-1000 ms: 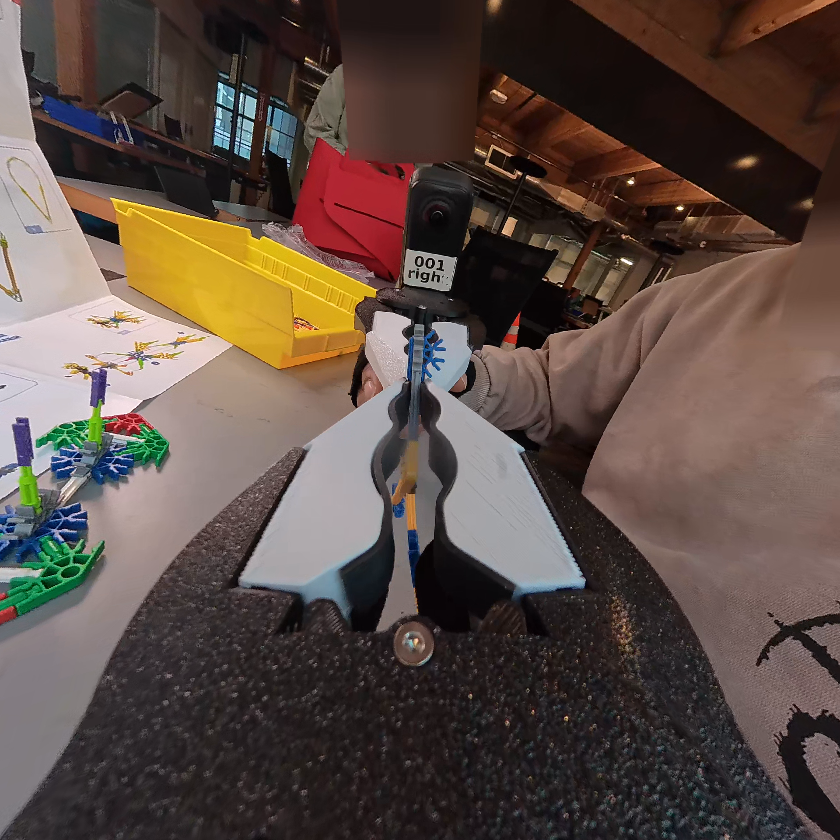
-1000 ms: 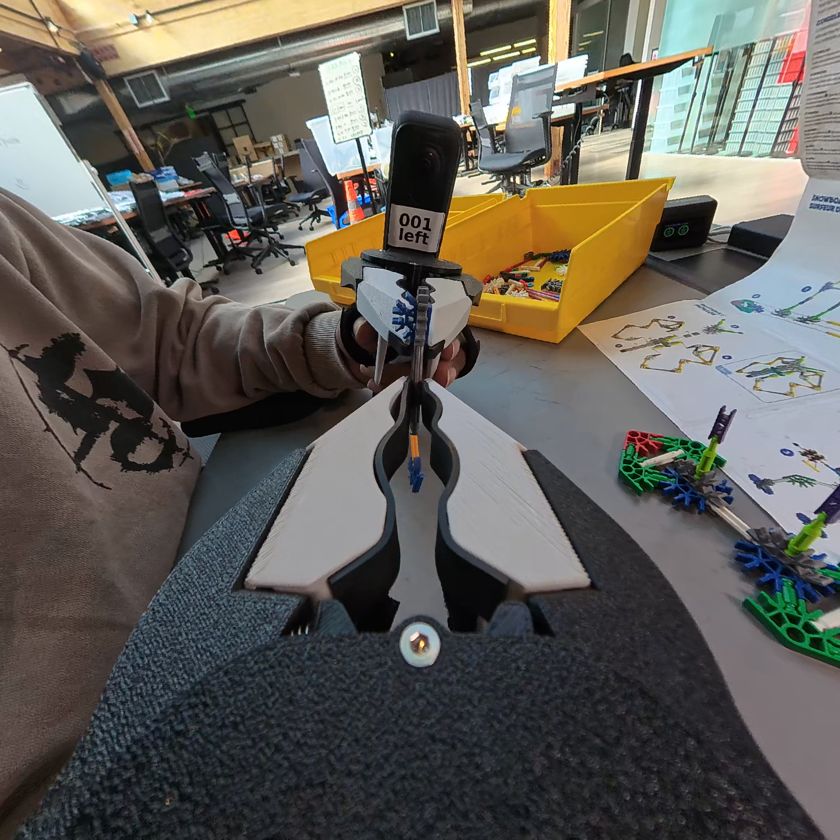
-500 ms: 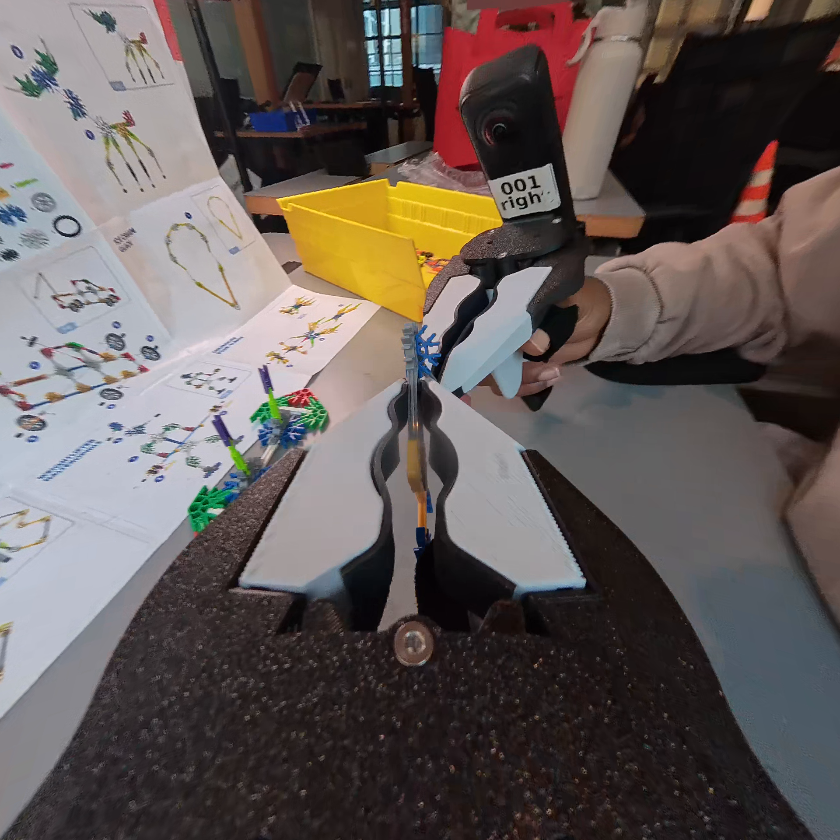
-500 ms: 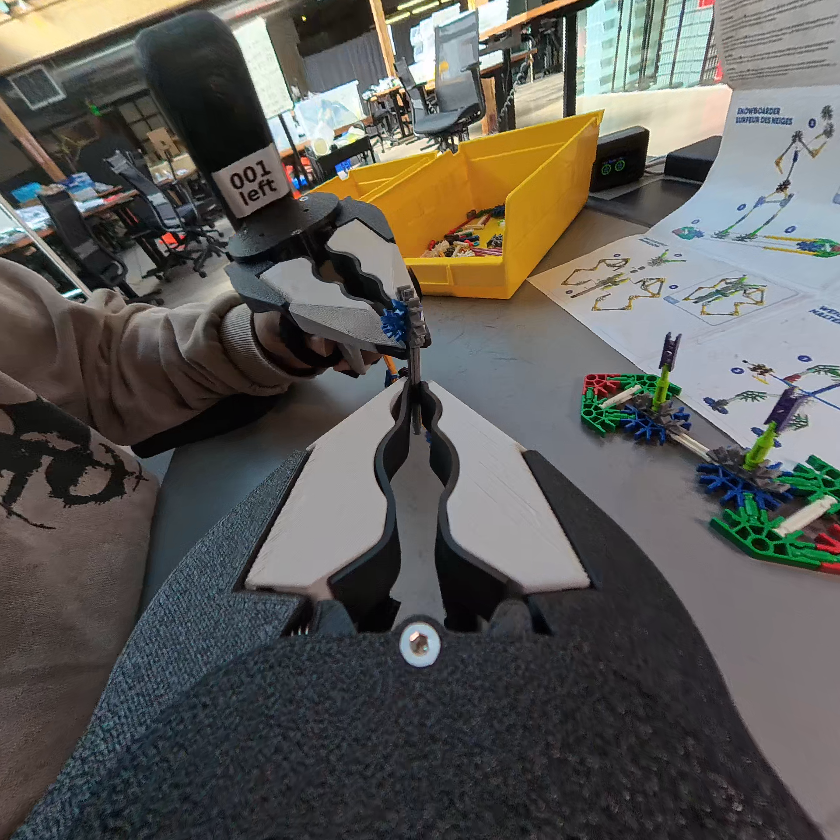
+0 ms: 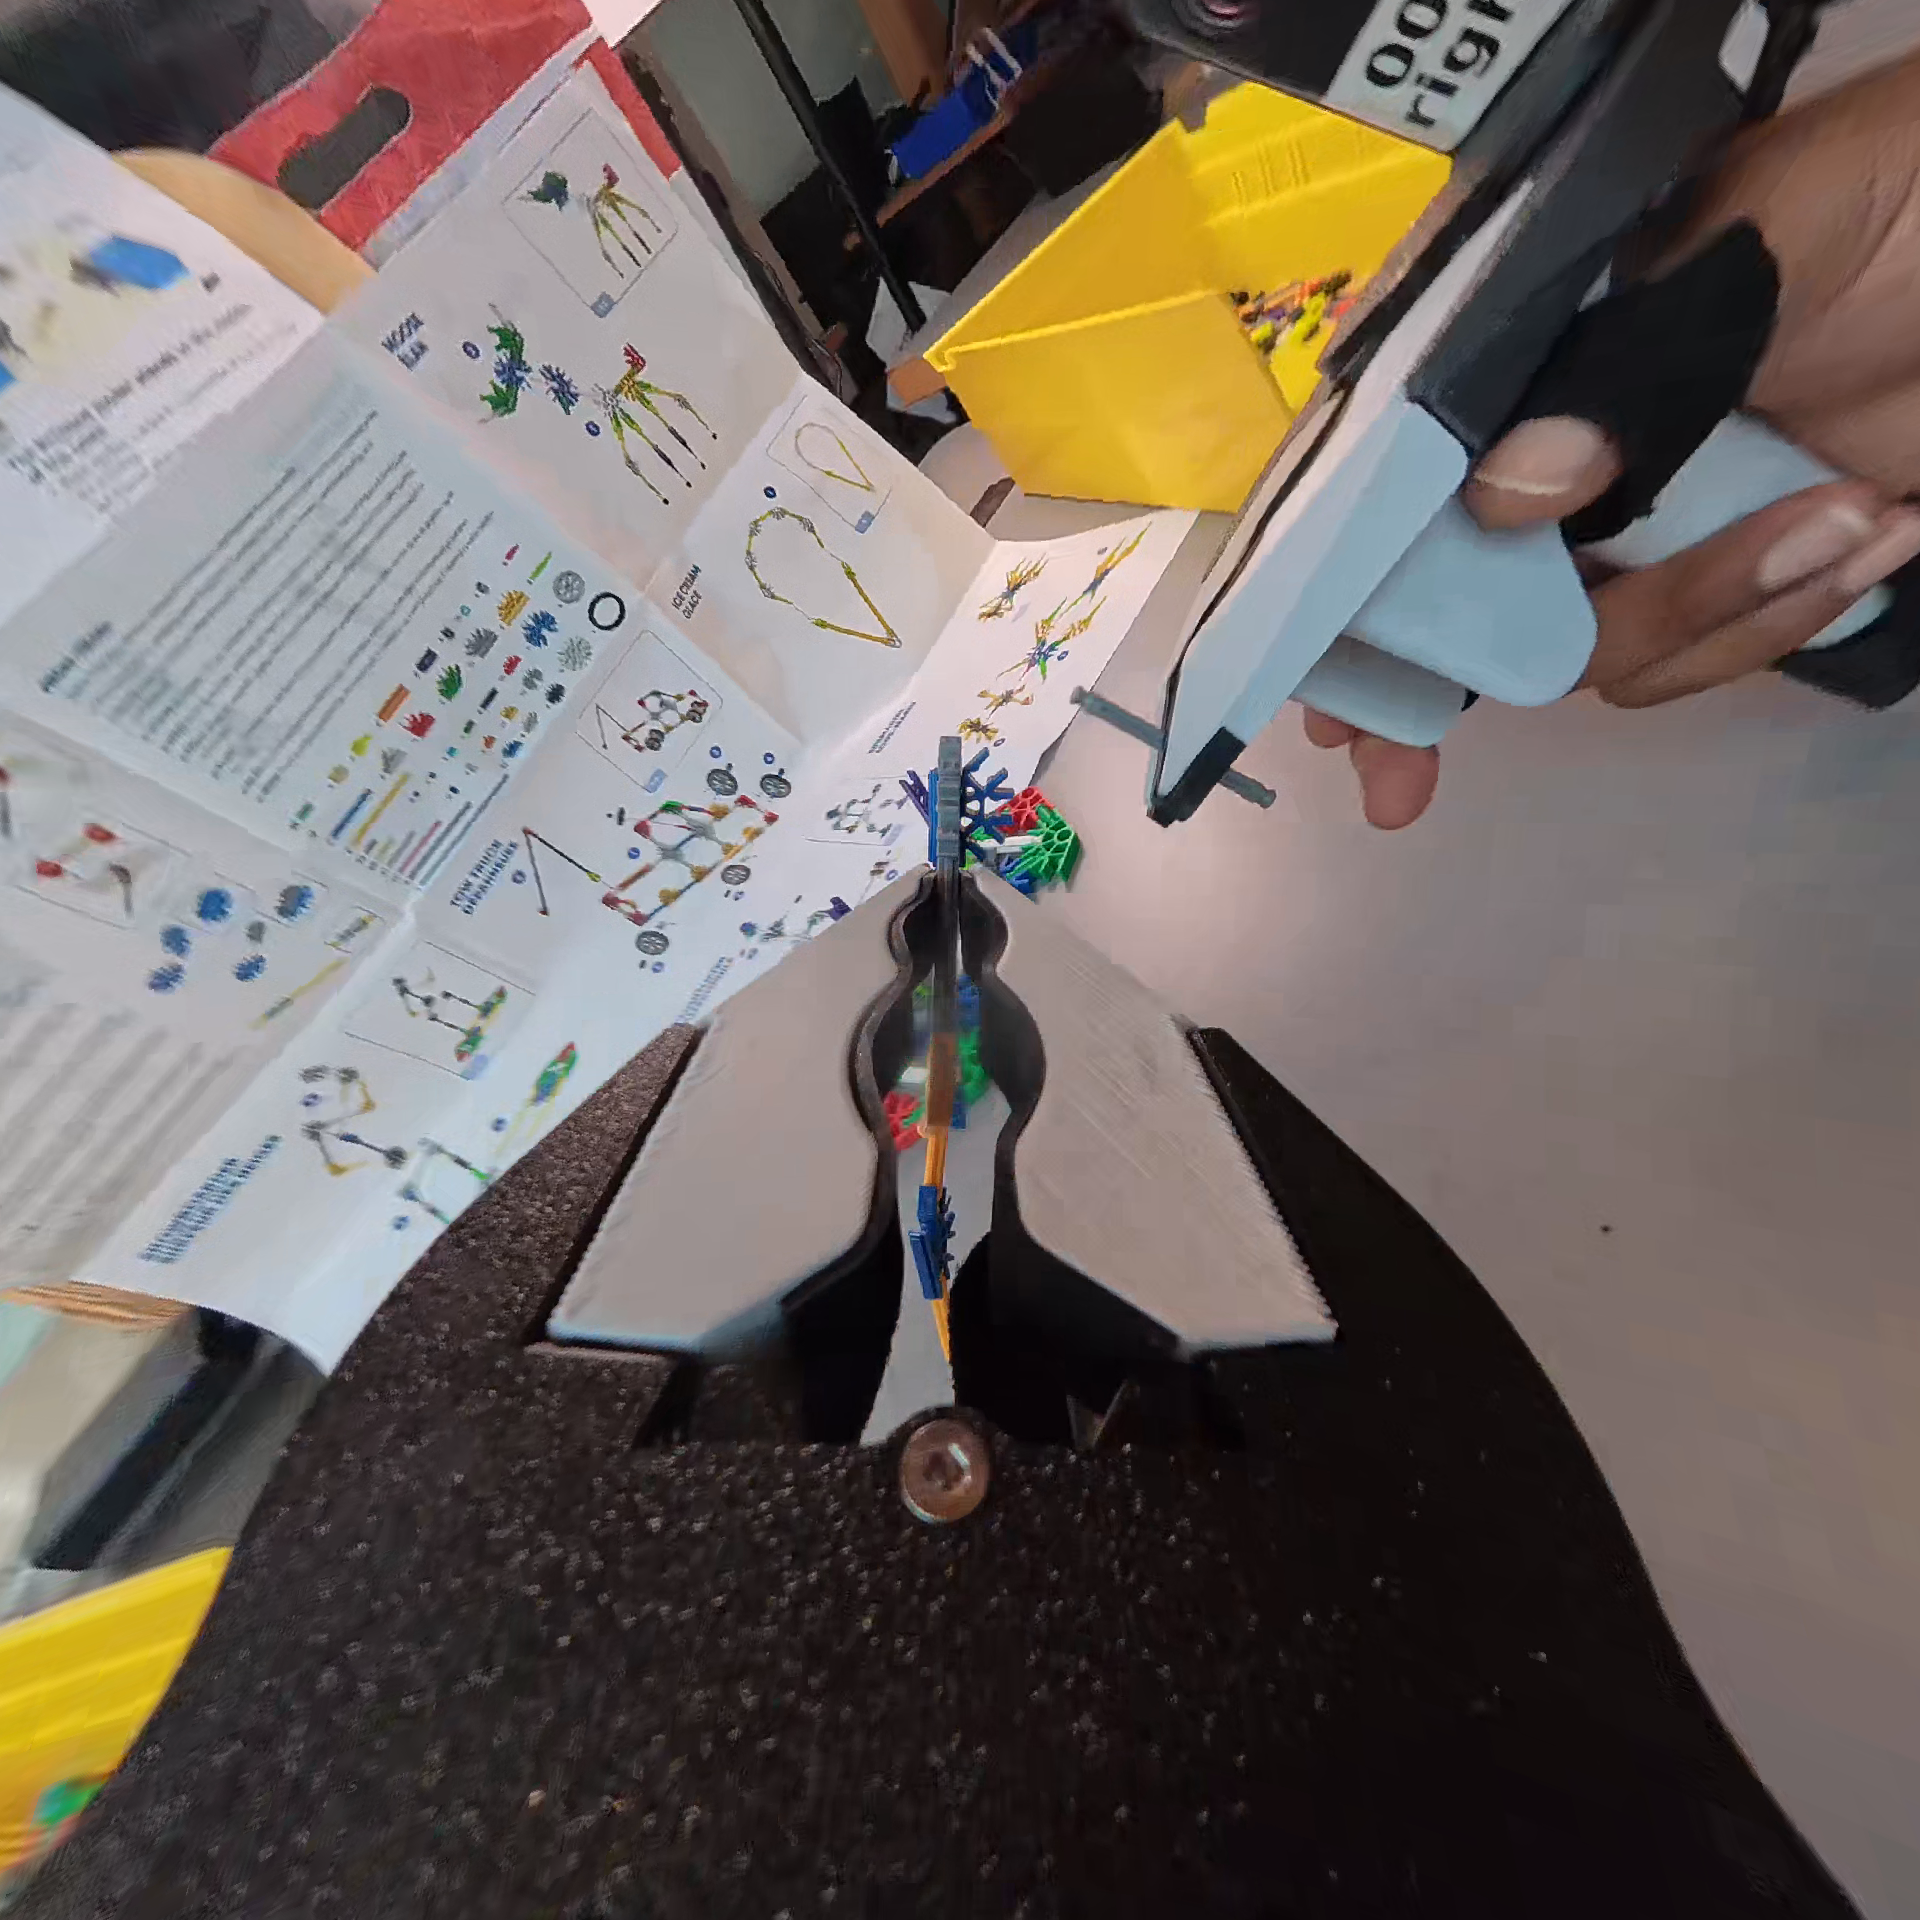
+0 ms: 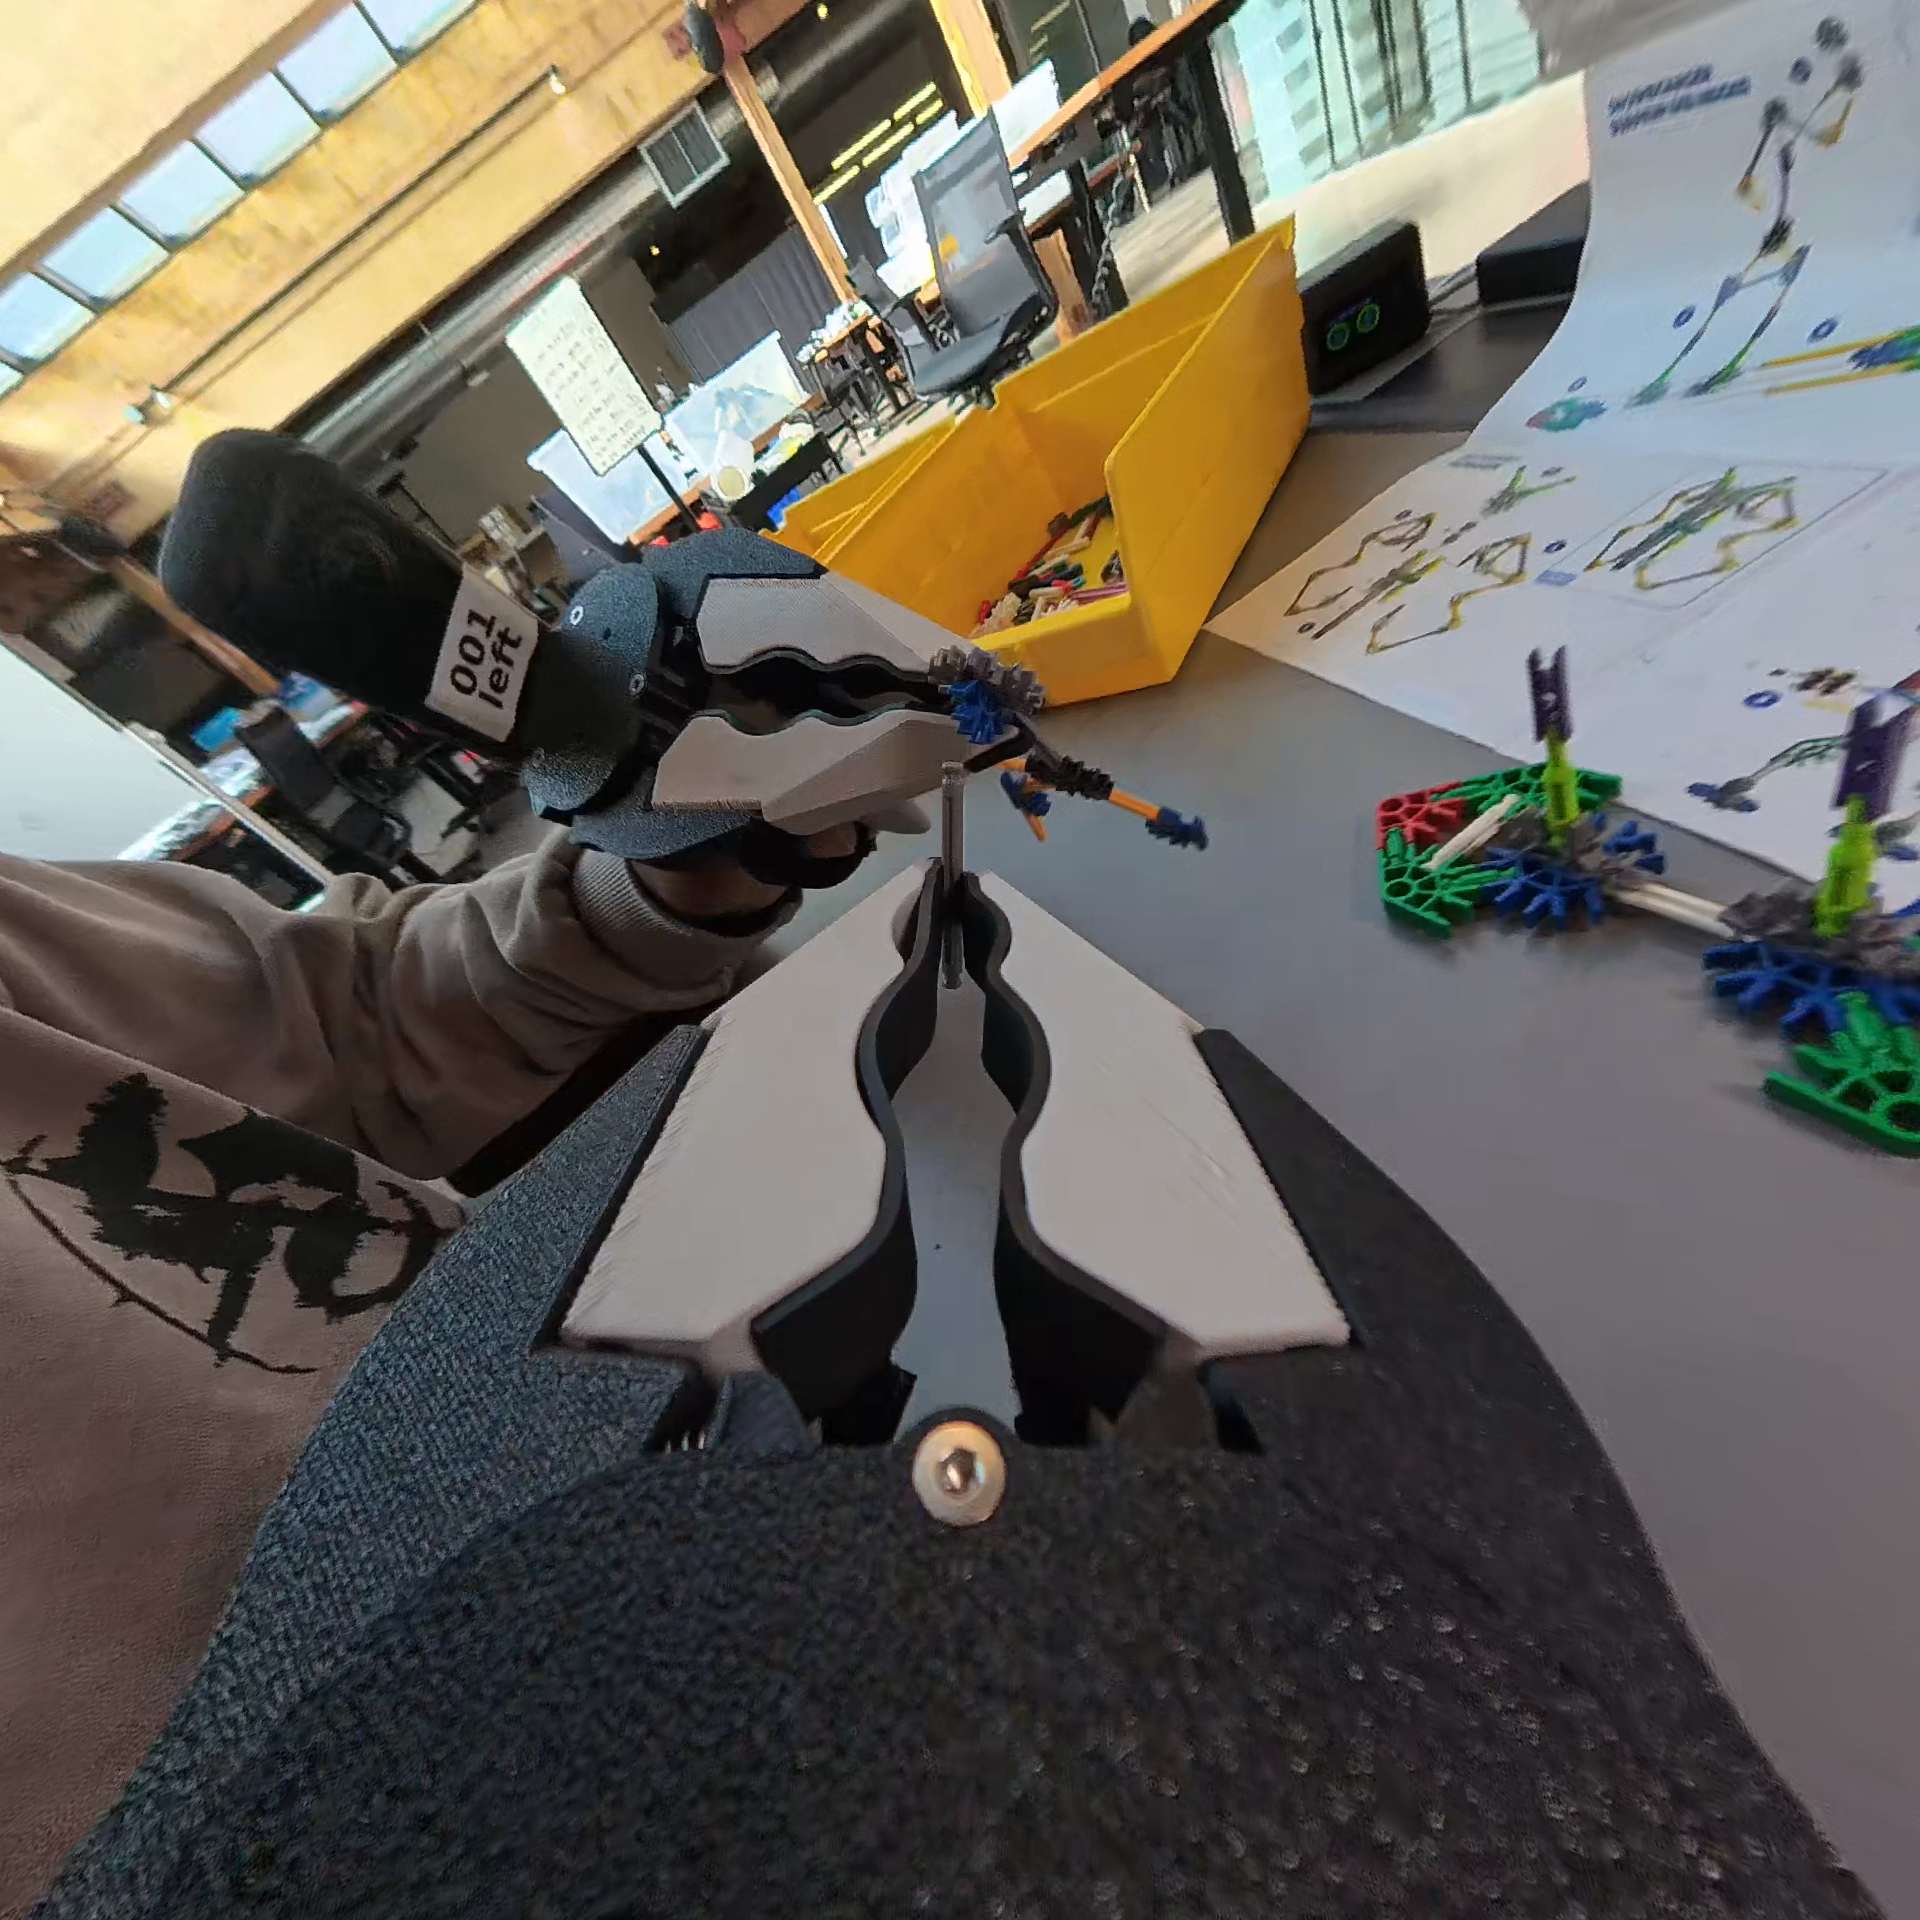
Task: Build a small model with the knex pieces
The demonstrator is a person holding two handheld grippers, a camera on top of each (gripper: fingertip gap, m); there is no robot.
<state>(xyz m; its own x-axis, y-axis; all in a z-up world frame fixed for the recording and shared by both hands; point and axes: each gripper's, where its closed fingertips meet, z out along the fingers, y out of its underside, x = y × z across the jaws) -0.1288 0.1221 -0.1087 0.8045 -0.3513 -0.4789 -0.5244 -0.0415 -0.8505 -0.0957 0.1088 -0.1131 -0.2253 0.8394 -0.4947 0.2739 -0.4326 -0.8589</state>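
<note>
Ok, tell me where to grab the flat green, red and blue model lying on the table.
Probably by the upright lime-green post at its red-and-green end, just under the purple cap, coming from above with a finger on either side. The post stands clear of the model, whose flat connectors lie flush on the table, so there seems to be no edge to get under.
</note>
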